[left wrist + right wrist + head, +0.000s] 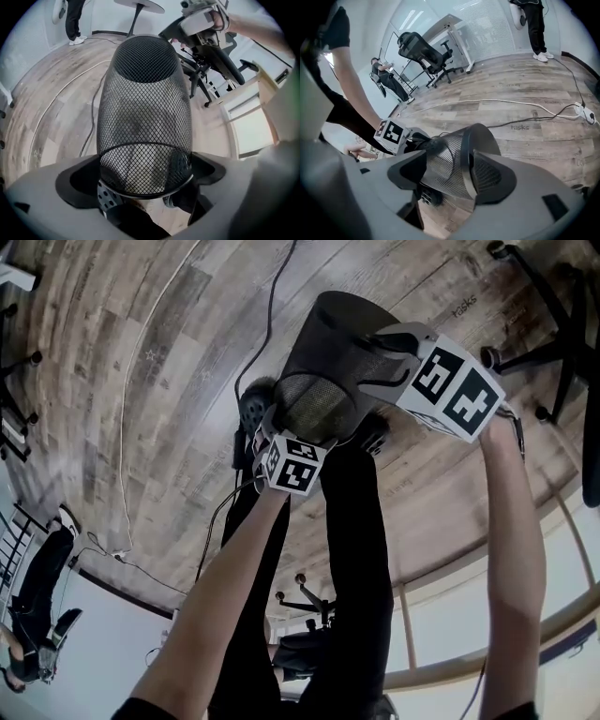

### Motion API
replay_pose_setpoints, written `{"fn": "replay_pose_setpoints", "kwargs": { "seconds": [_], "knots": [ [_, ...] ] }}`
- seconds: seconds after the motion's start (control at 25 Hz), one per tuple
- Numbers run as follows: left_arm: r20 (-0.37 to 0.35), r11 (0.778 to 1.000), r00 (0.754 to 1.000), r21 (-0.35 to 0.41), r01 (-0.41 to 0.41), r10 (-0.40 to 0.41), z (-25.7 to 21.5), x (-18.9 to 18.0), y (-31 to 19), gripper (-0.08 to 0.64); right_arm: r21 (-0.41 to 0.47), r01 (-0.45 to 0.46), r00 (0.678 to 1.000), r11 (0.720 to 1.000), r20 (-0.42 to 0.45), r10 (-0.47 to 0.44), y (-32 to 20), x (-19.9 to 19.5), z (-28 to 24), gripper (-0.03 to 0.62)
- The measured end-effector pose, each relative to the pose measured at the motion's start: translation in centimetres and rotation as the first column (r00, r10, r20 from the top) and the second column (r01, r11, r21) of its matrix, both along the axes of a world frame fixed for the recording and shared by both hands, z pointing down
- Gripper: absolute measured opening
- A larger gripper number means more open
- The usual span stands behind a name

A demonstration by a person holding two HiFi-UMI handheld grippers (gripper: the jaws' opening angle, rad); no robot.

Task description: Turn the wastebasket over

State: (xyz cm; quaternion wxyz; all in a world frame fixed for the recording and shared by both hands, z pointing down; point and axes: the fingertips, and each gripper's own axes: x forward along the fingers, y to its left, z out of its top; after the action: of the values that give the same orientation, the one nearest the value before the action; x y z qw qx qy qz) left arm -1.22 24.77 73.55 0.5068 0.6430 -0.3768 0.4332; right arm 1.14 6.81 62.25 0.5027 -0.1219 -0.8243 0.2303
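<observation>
Above the wooden floor (141, 362), we hold the black mesh wastebasket (323, 343) tilted in the air, clear of the boards. Our left claw (145, 173) clamps its narrow end, and our right claw (450, 171), jaws wide, grips its broad rim.

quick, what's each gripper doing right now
left gripper: closed on one end of the basket
right gripper: closed on the basket's other end
</observation>
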Motion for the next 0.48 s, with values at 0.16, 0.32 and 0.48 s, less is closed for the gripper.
{"fn": "replay_pose_setpoints", "kwargs": {
  "seconds": [0.16, 0.32, 0.48],
  "knots": [
    [0.010, 0.999, 0.999, 0.005, -0.047, 0.047, 0.2, -0.1, 1.5, 0.583, -0.086, 0.009, 0.999, 0.996, 0.033, -0.006, 1.7, 0.8, -1.4, 0.334],
    [0.020, 0.996, 0.996, -0.015, -0.087, 0.087, 0.6, -0.5, 2.5, 0.583, -0.124, 0.028, 0.998, 0.992, 0.052, -0.022, 3.3, 0.8, -2.4, 0.331],
    [0.023, 0.992, 0.993, -0.045, -0.116, 0.117, 1.0, -0.8, 3.8, 0.583, -0.147, 0.023, 0.996, 0.989, 0.085, -0.011, 4.7, 0.5, -3.1, 0.316]
  ]
}}
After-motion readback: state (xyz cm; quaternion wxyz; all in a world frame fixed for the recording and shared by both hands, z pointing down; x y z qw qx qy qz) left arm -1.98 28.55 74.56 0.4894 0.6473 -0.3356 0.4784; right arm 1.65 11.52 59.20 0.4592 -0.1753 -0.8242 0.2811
